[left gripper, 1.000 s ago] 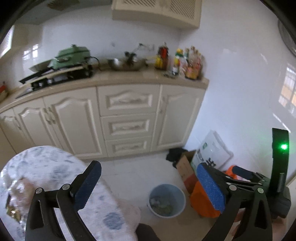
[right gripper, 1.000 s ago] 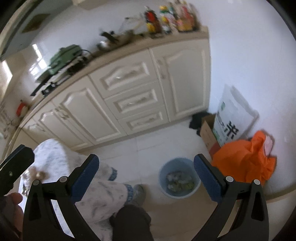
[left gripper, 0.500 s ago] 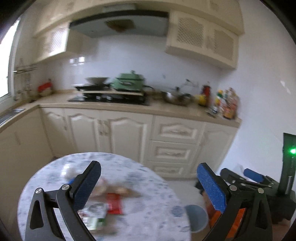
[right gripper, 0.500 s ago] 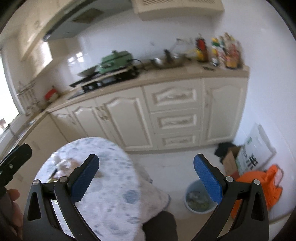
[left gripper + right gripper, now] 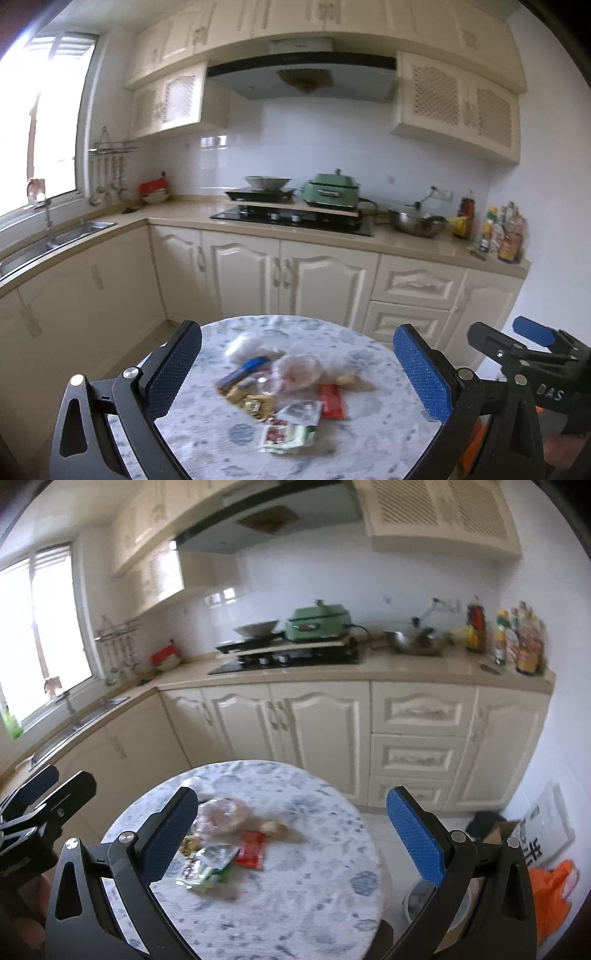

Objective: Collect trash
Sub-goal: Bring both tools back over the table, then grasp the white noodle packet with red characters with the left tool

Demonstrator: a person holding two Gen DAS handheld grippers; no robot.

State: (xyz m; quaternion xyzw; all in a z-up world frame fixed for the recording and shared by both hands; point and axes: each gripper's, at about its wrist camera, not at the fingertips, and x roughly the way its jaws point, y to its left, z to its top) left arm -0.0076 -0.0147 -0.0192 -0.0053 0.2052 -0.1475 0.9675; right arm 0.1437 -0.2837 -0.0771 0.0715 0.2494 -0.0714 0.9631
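Both grippers hang above a round table [image 5: 369, 435] covered in a blue-and-white patterned cloth, and neither holds anything. The left gripper [image 5: 297, 373] has its blue-padded jaws spread wide, framing a pile of trash [image 5: 284, 387] that lies near the middle of the table. The right gripper [image 5: 291, 834] is likewise spread wide and empty, with the same heap [image 5: 221, 838] showing between its jaws and nearer the left one. The pile is blurred, but several pieces can be told apart: a red wrapper [image 5: 331, 400] on the right side of the heap, a crumpled clear plastic bag [image 5: 297, 373] touching it, a green-and-white packet [image 5: 288, 435] at the near edge, a gold wrapper [image 5: 255, 400] beside that, and a blue-ended wrapper [image 5: 245, 369] towards the far left. In the right wrist view a blue trash bin [image 5: 421, 901] stands on the floor just beside the table's right edge, partly hidden behind the right finger, with an orange bag [image 5: 554, 897] near it against the wall. Cream cabinets [image 5: 317, 284] run behind the table, carrying a green cooker [image 5: 332, 190] and a row of bottles [image 5: 498, 232].
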